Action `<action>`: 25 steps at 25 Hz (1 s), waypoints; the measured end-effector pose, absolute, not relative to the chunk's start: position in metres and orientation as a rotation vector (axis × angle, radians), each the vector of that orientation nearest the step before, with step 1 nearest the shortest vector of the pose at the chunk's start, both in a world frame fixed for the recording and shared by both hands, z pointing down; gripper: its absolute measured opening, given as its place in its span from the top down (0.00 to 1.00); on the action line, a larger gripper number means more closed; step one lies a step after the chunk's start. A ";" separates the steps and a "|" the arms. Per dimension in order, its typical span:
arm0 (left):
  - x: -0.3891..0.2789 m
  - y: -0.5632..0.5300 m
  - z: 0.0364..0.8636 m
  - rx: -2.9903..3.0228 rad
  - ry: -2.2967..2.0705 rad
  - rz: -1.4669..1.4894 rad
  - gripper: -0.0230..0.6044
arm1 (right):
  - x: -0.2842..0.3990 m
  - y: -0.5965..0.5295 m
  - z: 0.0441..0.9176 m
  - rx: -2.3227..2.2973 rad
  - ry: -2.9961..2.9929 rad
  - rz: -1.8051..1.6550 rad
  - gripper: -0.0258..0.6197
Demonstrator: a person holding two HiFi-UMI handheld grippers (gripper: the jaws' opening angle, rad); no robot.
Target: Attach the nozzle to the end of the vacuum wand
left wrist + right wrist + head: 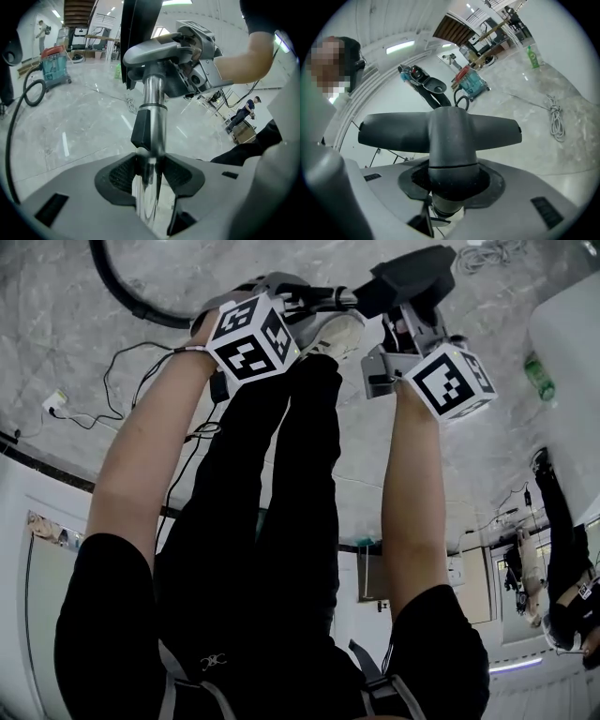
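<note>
**Both tongs clamped on the vacuum parts, nozzle at the wand's end**

A pale marble floor (56, 324) fills the head view, with the person's black-clad legs (272, 521) running up the middle of the frame and a bare forearm on either side. A black hose (122, 287) curves across the upper left corner.

In the left gripper view a teal and red vacuum cleaner (54, 63) stands far off at the upper left.

The nozzle (440, 129), a dark grey T-shaped floor head, spans the centre of the right gripper view. In the head view it sits at the top, right of centre.

The wand (153, 101) is a chrome tube with a black collar. It rises from the bottom centre of the left gripper view and meets the nozzle's grey neck in the upper middle. How far it is pushed in cannot be told.

The right gripper (450, 187) is clenched around the nozzle's round neck. The left gripper (150, 168) is clenched on the chrome tube just below the collar.

A white cord (555, 119) lies coiled on the floor at the right of the right gripper view, and a green bottle (532, 56) stands at the upper right.
</note>
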State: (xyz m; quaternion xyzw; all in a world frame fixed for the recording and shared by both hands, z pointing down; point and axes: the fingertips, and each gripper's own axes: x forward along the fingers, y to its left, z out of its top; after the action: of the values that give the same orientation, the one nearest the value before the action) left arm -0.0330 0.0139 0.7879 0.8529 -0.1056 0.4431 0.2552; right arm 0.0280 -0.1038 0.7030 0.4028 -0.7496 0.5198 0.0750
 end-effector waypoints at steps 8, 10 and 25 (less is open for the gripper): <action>-0.028 0.028 0.805 2.344 -0.209 1.191 0.68 | 0.051 -0.081 0.707 0.911 -2.108 1.556 0.68; -0.030 0.029 0.810 2.347 -0.218 1.187 0.68 | 0.049 -0.079 0.714 0.883 -2.091 1.573 0.68; -0.027 0.033 0.803 2.282 -0.098 1.259 0.68 | 0.039 -0.077 0.708 0.671 -2.326 1.609 0.67</action>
State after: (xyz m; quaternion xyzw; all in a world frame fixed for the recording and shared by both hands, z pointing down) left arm -0.0268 0.0328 0.8027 0.8439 -0.0361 0.4657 0.2638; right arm 0.0389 -0.0774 0.7079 0.2292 -0.7947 0.5497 0.1169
